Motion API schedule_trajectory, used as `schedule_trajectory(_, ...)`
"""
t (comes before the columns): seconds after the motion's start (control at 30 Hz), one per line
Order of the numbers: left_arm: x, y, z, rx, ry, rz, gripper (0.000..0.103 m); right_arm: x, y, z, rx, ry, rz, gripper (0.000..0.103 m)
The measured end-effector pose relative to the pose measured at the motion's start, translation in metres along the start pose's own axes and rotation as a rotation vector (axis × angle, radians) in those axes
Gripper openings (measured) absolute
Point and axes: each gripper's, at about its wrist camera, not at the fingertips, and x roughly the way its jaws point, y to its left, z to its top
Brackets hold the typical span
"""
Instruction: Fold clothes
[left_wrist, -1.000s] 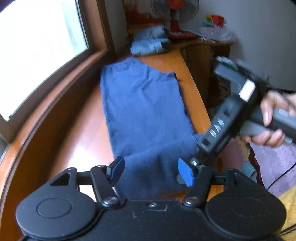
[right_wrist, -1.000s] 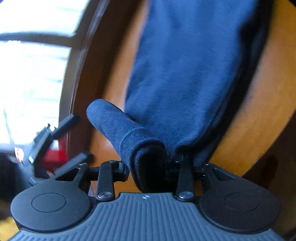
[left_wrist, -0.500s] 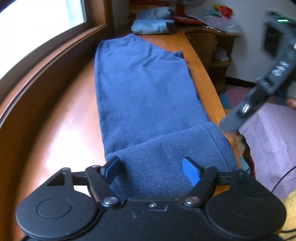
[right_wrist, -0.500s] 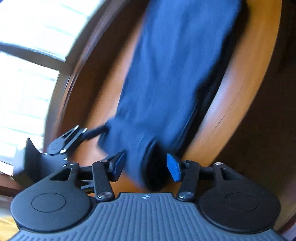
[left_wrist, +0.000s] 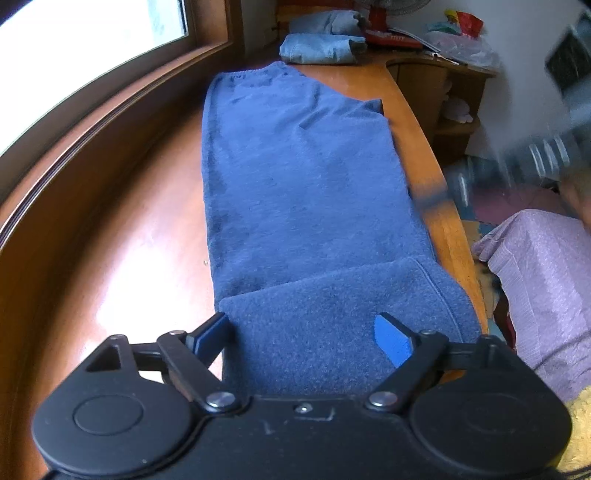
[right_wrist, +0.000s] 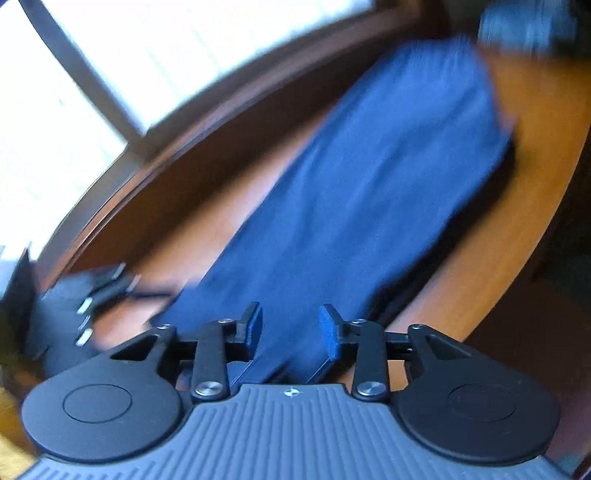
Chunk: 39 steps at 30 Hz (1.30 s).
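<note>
Left wrist: blue garment (left_wrist: 303, 192) long axis runs away along table (left_wrist: 147, 229); left claw (left_wrist: 306, 332) spread, opening; right claw (right_wrist: 290, 328) apart, empty, closing.

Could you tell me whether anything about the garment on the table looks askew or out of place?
Slightly. The blue garment lies mostly flat on the table, but its folded near end sticks out past the right table edge, and the fold line runs at a slant rather than square. Nothing looks spilled or damaged.

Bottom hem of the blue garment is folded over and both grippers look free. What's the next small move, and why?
Probably close the left gripper on the folded hem: its jaws, just opening, straddle it without pinching. The right gripper is empty.
</note>
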Motion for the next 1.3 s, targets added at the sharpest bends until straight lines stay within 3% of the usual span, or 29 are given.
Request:
schedule_trajectory(0.1,0.004,0.004,0.000,-0.051,0.018,-0.006,0.090,0.018,-0.029,0.045,-0.049,-0.099,-0.133,0.044)
schedule_trajectory(0.17,0.006,0.008,0.000,-0.099,0.032,-0.021,0.091,0.040,-0.050,0.066,-0.088,-0.121,-0.199,0.046)
schedule_trajectory(0.33,0.008,0.008,-0.001,-0.162,0.053,-0.038,0.091,0.100,-0.075,0.088,-0.234,0.015,-0.318,0.043)
schedule_trajectory(0.43,0.010,0.004,0.001,-0.174,0.056,-0.040,0.092,0.105,-0.080,0.092,-0.325,-0.007,-0.317,0.046)
schedule_trajectory(0.57,0.017,-0.001,0.006,-0.216,0.077,-0.056,0.097,0.111,-0.095,0.104,-0.314,-0.016,-0.312,0.058)
schedule_trajectory(0.7,0.018,-0.014,0.010,-0.186,0.066,-0.012,0.097,0.116,-0.103,0.100,-0.292,-0.019,-0.310,0.058)
schedule_trajectory(0.9,0.003,-0.017,0.003,-0.215,0.033,0.052,0.095,0.077,-0.082,0.071,-0.270,-0.092,-0.325,0.060)
schedule_trajectory(1.1,-0.025,-0.010,-0.014,-0.189,-0.018,0.103,0.096,0.016,-0.034,0.001,-0.304,-0.189,-0.307,0.067)
schedule_trajectory(1.2,-0.037,-0.004,-0.027,-0.222,-0.033,0.133,0.095,-0.006,-0.010,-0.033,-0.321,-0.184,-0.331,0.076)
schedule_trajectory(1.3,-0.048,-0.001,-0.040,-0.229,-0.065,0.139,0.096,-0.025,0.011,-0.066,-0.317,-0.188,-0.324,0.076)
